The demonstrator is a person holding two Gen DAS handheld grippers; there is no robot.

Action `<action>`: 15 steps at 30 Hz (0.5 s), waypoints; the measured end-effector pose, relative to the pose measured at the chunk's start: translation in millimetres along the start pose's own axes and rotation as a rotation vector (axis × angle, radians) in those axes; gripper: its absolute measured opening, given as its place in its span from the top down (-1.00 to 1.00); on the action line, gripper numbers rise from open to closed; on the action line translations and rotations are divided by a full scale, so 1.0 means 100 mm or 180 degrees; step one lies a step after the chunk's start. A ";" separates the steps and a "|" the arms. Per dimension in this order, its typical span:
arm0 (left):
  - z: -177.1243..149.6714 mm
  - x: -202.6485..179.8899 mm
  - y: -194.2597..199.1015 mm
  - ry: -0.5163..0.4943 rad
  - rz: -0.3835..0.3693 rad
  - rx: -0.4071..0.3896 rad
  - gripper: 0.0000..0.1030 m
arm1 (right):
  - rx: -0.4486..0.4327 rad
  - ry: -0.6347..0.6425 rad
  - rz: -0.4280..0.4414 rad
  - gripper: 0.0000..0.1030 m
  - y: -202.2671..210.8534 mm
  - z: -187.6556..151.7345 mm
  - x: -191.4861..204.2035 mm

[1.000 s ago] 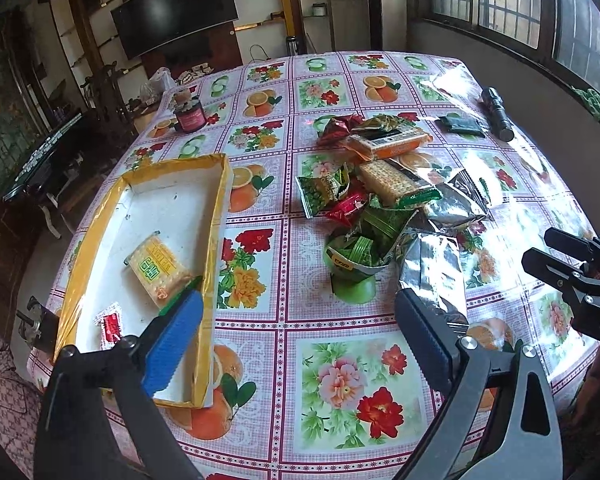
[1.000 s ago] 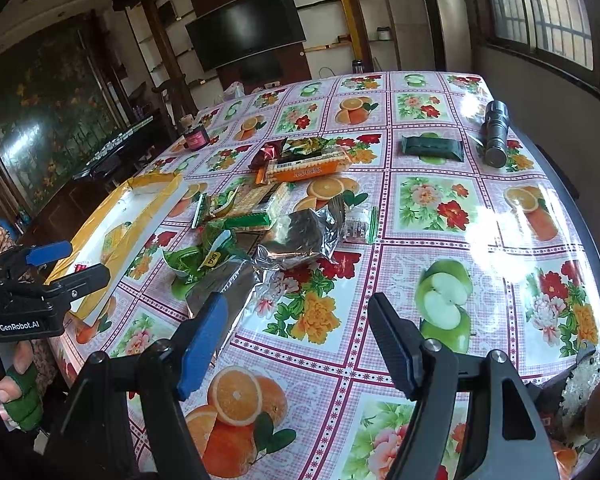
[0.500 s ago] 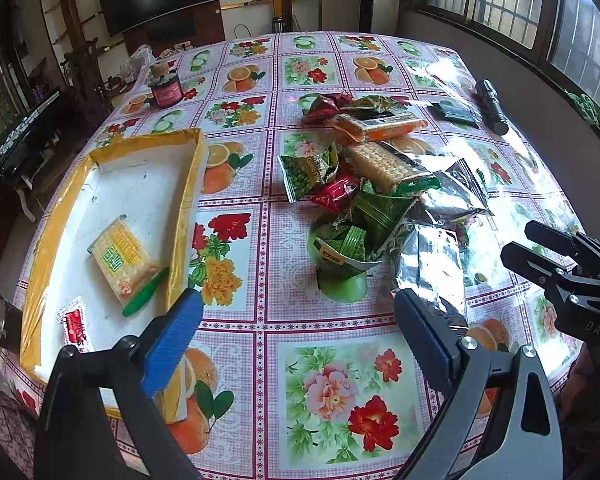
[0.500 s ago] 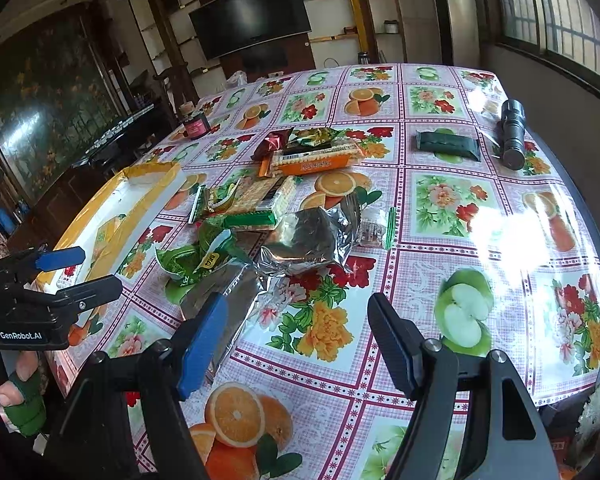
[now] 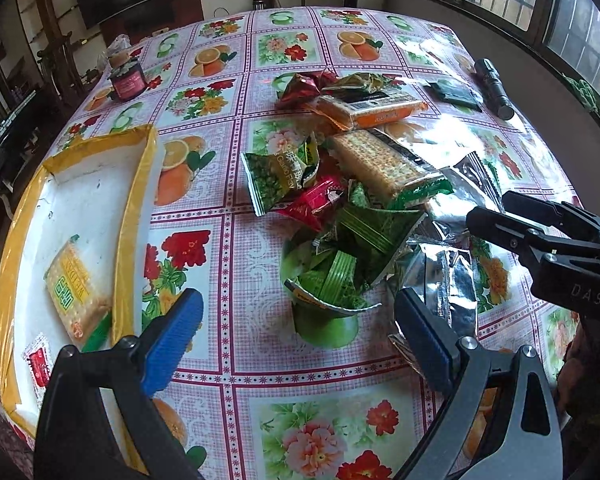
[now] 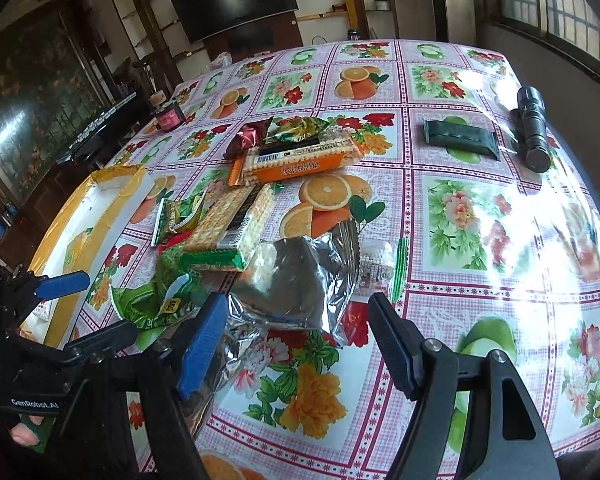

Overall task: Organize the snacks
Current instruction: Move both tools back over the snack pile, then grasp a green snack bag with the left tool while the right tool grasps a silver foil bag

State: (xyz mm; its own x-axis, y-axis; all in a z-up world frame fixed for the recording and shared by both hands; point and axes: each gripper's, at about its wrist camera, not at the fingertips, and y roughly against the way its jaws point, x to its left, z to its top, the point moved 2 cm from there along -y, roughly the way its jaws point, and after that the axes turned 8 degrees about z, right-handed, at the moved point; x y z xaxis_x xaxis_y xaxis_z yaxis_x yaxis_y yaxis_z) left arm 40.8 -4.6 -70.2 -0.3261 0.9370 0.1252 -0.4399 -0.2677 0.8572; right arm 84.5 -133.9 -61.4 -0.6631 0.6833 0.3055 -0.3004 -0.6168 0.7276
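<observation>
Your right claw (image 6: 296, 344), jaws apart and empty, is nearest the crumpled silver foil snack packet (image 6: 300, 280), which lies just ahead mid-tabletop, its long axis running away from you.

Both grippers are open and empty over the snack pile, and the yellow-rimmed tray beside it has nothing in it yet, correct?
Not quite. The yellow-rimmed tray already holds a yellow cracker pack and a small red sachet, as the left wrist view shows. The left gripper and right gripper are indeed open and empty.
</observation>
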 end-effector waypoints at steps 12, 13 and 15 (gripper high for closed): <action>0.07 0.03 -0.26 0.0079 -0.0126 0.0122 -0.87 | 0.0260 0.0216 -0.0180 -0.50 -0.40 0.12 0.08; 0.07 0.02 -0.28 0.0079 -0.0135 0.0129 -0.86 | 0.0270 0.0270 -0.0233 -0.50 -0.42 0.11 0.09; 0.08 0.02 -0.31 0.0080 -0.0173 0.0151 -0.66 | 0.0246 0.0295 -0.0252 -0.48 -0.41 0.11 0.10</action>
State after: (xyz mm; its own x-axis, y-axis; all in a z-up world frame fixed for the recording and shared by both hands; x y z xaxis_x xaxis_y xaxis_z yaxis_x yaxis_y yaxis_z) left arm 60.4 6.8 -92.2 -0.3240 0.9438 0.0659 -0.4175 -0.2052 0.8852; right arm 98.0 -97.6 -81.9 -0.7010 0.6875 0.1898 -0.3030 -0.5280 0.7934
